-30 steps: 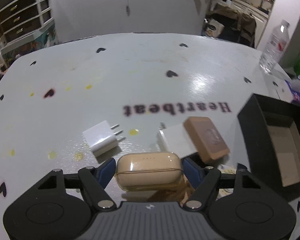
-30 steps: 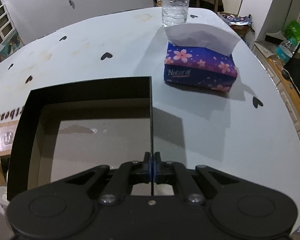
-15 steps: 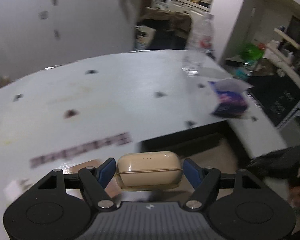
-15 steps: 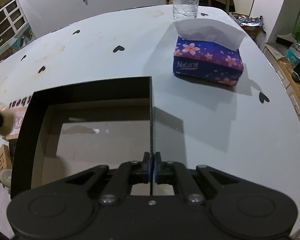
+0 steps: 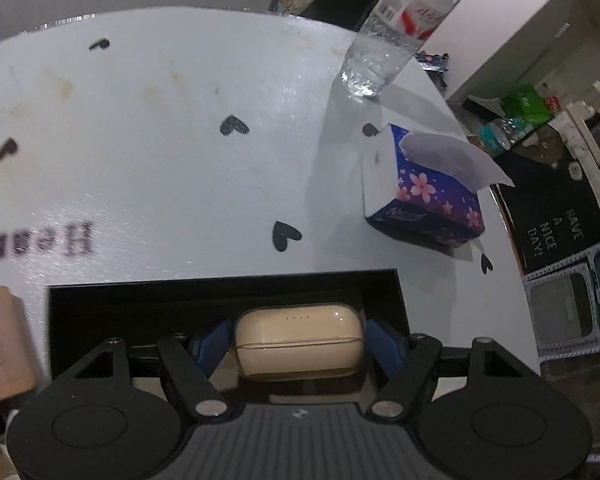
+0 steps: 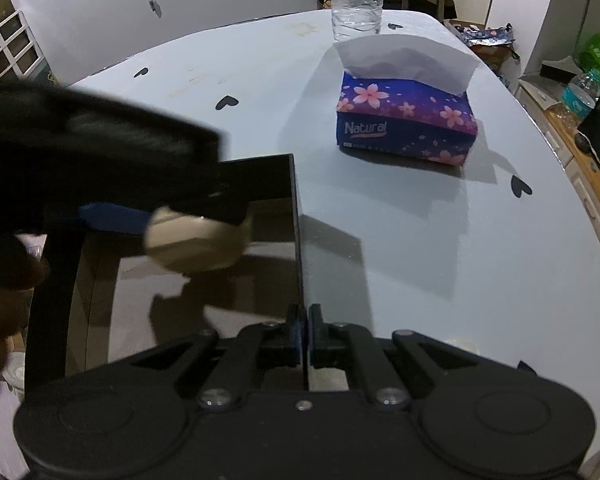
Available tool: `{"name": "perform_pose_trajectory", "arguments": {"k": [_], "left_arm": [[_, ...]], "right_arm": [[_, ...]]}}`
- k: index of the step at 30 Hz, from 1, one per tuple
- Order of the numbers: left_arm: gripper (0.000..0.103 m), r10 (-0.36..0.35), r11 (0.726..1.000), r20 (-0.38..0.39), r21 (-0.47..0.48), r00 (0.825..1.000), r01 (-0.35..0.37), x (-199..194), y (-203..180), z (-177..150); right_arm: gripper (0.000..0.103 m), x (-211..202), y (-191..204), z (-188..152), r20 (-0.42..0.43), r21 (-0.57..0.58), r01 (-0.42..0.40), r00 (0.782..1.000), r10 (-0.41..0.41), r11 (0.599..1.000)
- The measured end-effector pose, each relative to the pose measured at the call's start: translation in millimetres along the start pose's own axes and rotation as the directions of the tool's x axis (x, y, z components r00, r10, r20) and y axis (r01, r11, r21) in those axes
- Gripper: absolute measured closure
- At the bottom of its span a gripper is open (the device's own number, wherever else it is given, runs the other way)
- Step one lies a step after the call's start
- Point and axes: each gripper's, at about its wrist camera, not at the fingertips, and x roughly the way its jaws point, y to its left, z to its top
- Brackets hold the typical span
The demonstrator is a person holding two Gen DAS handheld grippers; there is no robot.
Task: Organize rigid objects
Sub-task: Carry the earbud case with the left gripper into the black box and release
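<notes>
My left gripper (image 5: 300, 340) is shut on a beige earbud case (image 5: 300, 342), its blue pads pressing both ends. It holds the case above the inside of the black open box (image 5: 220, 292). In the right wrist view the same case (image 6: 196, 244) hangs over the box floor (image 6: 148, 304), with the left gripper's dark body blurred across the upper left. My right gripper (image 6: 303, 334) is shut on the box's right wall (image 6: 296, 216), pinching the thin black edge.
A blue floral tissue box (image 6: 406, 120) lies on the white table (image 6: 380, 220) right of the black box. A water bottle (image 6: 356, 0) stands behind it. A tan flat box (image 5: 0, 344) lies left of the black box. The table edge runs along the right.
My left gripper has carried the earbud case rightward, from above the charger and tan box to over the black box. The right gripper has kept its hold on the box wall.
</notes>
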Motion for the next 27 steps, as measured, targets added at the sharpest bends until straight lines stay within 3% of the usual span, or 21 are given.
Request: {"name": "perform_pose_trajectory", "arguments": {"k": [12,14,16,22,27], "left_arm": [[0.027,-0.006,0.999,0.02,-0.035,1.0,0.007,21.6,-11.3,4.9],[0.022,-0.018,0.999,0.019,-0.044,1.0,0.019,18.1,-9.0,4.8],[0.014,-0.026,0.999,0.026,-0.035,0.999,0.027,11.5,-6.7,3.9],[0.012,-0.039,0.999,0.067,0.018,0.997,0.038,-28.6,7.3,-8.2],[0.007,0.005,0.996,0.144,0.091,0.99,-0.018,-76.5,35.3,-33.4]], "right_arm": [[0.098,0.3,-0.4,-0.1,-0.005,0.012,-0.008,1.0,0.008,1.0],[0.098,0.8,-0.8,0.6,-0.006,0.014,-0.01,1.0,0.01,1.0],[0.098,1.0,-1.9,0.9,-0.008,0.023,-0.014,1.0,0.015,1.0],[0.098,1.4,-3.2,0.8,-0.008,0.024,-0.019,1.0,0.019,1.0],[0.098,1.2,-1.8,0.8,-0.009,0.01,-0.015,1.0,0.015,1.0]]}}
